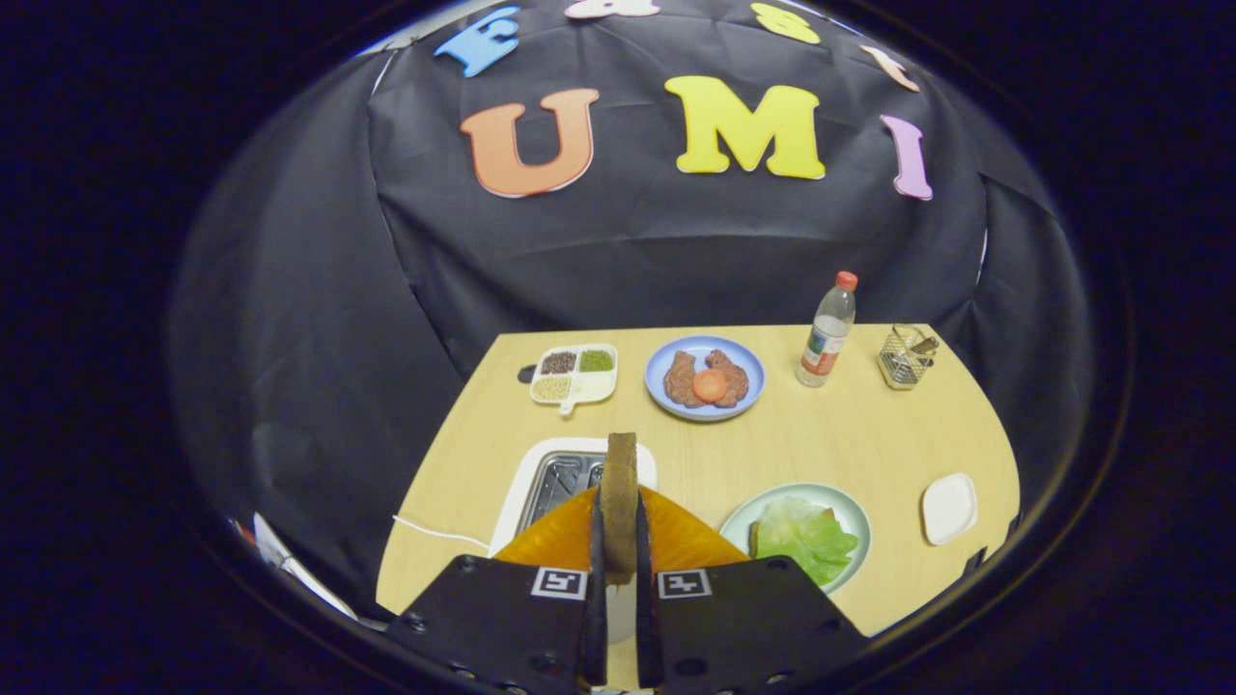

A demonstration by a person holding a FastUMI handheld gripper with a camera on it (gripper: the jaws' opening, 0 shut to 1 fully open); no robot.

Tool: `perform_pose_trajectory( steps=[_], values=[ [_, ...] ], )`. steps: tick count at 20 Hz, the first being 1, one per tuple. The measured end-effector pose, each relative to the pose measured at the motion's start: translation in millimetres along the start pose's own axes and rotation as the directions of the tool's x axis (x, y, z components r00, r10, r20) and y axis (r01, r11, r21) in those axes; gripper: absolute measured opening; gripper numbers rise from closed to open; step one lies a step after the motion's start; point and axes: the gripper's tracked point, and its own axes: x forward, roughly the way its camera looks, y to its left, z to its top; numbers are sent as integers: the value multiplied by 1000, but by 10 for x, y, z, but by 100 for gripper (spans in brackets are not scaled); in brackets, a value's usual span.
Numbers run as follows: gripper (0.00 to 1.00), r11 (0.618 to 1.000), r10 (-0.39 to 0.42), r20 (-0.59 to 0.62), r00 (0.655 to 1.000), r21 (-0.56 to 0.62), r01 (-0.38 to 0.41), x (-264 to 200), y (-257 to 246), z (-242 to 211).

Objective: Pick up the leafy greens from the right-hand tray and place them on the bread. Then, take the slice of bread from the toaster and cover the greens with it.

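**crumbwatcher:** Fingers up front first: the gripper (619,541) has its two fingers drawn in narrow, squeezing a slice of bread (619,497) that stands on edge between them, crust side facing the camera. Both fingers press on its flat faces, one per side. It's brown-crusted, looks toasted, and the top pokes up past the fingertips.

**tablelurker:** Where's it sitting relative to the toaster?

**crumbwatcher:** Held above and in front of the white toaster (541,483), whose metal slots show just beyond the fingers. A white cord (439,531) trails off the toaster's left side across the wooden table (869,425).

**tablelurker:** And the greens?

**crumbwatcher:** Leafy greens (809,537) are lying on another bread slice (759,534) on a pale green plate (850,512), just to the right of the fingers. Pale, crinkly leaf, covers most of that slice.

**tablelurker:** Any readable labels?

**crumbwatcher:** Nope. Each finger carries a square black-and-white marker, no words. The bottle (828,333) at the back has a label, but it's too small to make out. Red cap, though.

**tablelurker:** Other stuff?

**crumbwatcher:** A blue plate (657,372) with brown meat pieces and an orange slice, a divided tray (606,384) of grains, a wire basket (905,357), and a small white dish (949,508) near the right edge.
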Motion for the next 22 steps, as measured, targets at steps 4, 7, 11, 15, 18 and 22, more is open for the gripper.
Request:
perform_pose_trajectory(
  steps=[4,7,11,15,18,22],
  values=[
    [12,993,17,-5,1000,119,-16,-174,-279,80],
    [12,986,-18,-8,1000,164,19,-119,-674,26],
    [12,974,-97,-72,993,199,109,174,-1213,-288],
    [12,960,-115,-136,984,240,146,426,-1453,-507],
    [12,965,-127,-149,981,211,157,545,-1544,-580],
    [12,975,-56,-179,982,203,93,662,-1548,-748]
  ],
)
